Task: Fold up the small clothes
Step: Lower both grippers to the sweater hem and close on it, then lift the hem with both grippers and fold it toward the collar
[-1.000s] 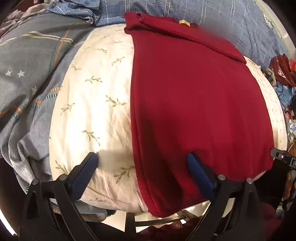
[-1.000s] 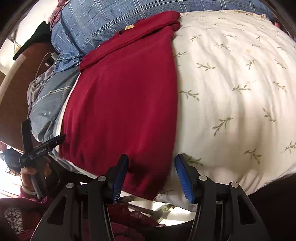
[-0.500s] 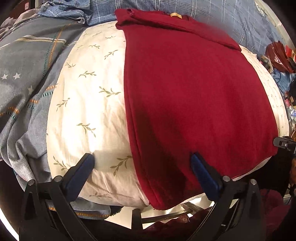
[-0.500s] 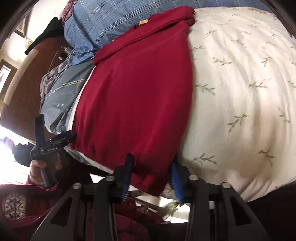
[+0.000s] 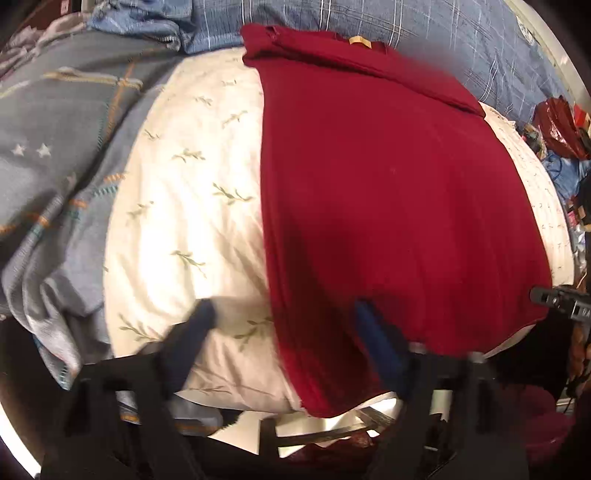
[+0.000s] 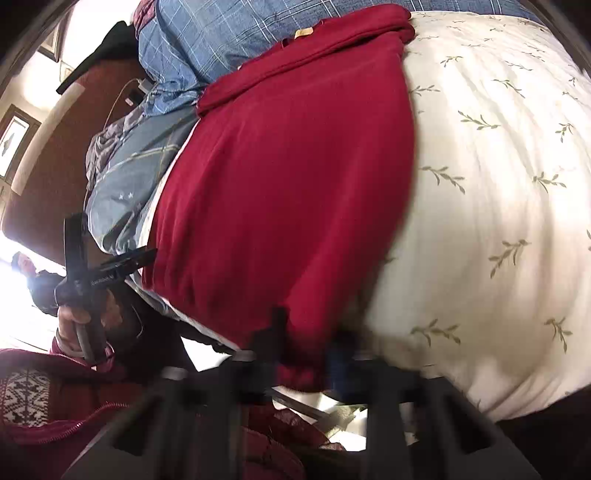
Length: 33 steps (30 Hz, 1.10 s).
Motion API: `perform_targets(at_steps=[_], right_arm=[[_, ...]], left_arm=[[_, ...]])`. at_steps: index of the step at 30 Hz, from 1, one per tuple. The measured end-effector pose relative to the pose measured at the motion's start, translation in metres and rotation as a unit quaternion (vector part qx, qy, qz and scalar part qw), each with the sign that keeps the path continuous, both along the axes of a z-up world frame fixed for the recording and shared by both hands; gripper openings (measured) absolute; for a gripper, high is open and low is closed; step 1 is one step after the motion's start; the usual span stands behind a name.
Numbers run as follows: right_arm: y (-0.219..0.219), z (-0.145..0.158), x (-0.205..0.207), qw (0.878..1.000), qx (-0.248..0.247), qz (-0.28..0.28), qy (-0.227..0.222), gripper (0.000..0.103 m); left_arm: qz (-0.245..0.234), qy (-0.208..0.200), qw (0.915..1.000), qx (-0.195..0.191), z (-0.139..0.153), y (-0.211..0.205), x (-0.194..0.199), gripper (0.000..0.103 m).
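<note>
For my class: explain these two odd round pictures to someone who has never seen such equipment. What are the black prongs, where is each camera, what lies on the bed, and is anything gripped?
No robot here: a person holds a two-fingered tool in each hand, each carrying a wide-angle camera looking along its fingers. One picture comes from the left gripper, the other from the right gripper. A dark red garment, folded lengthwise, lies on a cream leaf-print quilt, with blue checked bedding behind. The left fingers stand open across the garment's near left edge. The right fingers have closed on its near right corner. In the right view you can see the person's left hand holding the other tool.
</note>
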State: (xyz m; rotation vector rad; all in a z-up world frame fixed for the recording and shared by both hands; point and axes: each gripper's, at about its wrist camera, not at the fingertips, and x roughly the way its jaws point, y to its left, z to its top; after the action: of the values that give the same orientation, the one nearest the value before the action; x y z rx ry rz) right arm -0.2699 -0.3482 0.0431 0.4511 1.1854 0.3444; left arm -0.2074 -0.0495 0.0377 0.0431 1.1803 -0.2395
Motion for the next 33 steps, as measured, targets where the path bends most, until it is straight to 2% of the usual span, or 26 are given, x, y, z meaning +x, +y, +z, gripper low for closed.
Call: perform_targets(at_steps=[2,4,7,8,10,11,13,16,18,19,20,22,24,27,30,31,33], right_arm=[[0.0,0.002,0.002,1.0,0.011,0.005,-0.006,0.013],[0.001,0.003,0.003,1.0,0.016,0.008,-0.01,0.013],[0.007,0.006,0.009,1.0,0.012,0.027,-0.01,0.013],[0.008,0.005,0.009,0.999,0.014,0.032,-0.009,0.018],[0.008,0.002,0.009,0.999,0.019,0.03,-0.005,0.019],[0.008,0.002,0.009,0.999,0.019,0.03,-0.005,0.022],[0.005,-0.003,0.008,0.999,0.021,0.026,0.004,0.022],[0.0,-0.008,0.007,0.999,0.044,0.011,0.004,0.022],[-0.001,-0.008,0.006,0.999,0.043,0.006,0.0,0.017],[-0.002,-0.006,0.006,0.999,0.045,0.003,-0.006,0.014],[-0.003,-0.003,0.006,0.999,0.048,-0.001,-0.011,0.013],[-0.005,0.004,0.007,0.998,0.056,-0.006,-0.025,0.012],[-0.01,0.015,0.01,0.997,0.066,-0.012,-0.045,0.012],[-0.013,0.029,0.016,0.995,0.075,-0.017,-0.068,0.012],[-0.02,0.057,0.034,0.99,0.078,-0.026,-0.118,0.012],[-0.02,0.057,0.034,0.99,0.078,-0.026,-0.118,0.012],[-0.024,0.072,0.054,0.986,0.073,-0.04,-0.145,0.012]], left_arm=[[-0.001,-0.002,1.0,0.005,0.002,0.003,-0.001,0.038],[-0.006,0.013,0.9997,-0.019,0.004,0.007,-0.001,0.015],[-0.013,0.02,0.9994,-0.026,0.005,0.006,-0.001,0.014],[-0.018,0.019,0.9994,-0.023,0.004,0.006,-0.002,0.014],[-0.018,0.033,0.9986,-0.037,0.005,0.008,-0.003,0.015],[-0.019,0.047,0.9972,-0.056,0.005,0.009,-0.004,0.016],[-0.024,0.05,0.9969,-0.056,0.004,0.001,-0.005,0.019],[-0.023,0.049,0.9971,-0.053,0.001,-0.001,-0.004,0.019],[-0.025,0.052,0.9968,-0.055,0.002,-0.001,-0.003,0.019],[-0.025,0.052,0.9968,-0.056,0.002,-0.002,-0.002,0.015],[-0.026,0.052,0.9964,-0.062,0.003,-0.001,-0.002,0.006],[-0.033,0.057,0.9945,-0.081,0.007,-0.001,0.003,0.005],[-0.035,0.052,0.9922,-0.108,0.017,-0.001,0.011,0.005],[-0.031,0.02,0.9885,-0.146,0.04,0.003,0.023,0.005],[-0.015,-0.01,0.986,-0.166,0.056,0.007,0.039,0.005],[-0.007,-0.022,0.9841,-0.176,0.062,0.009,0.048,0.005],[0.0,-0.049,0.9823,-0.181,0.072,0.008,0.062,0.005]])
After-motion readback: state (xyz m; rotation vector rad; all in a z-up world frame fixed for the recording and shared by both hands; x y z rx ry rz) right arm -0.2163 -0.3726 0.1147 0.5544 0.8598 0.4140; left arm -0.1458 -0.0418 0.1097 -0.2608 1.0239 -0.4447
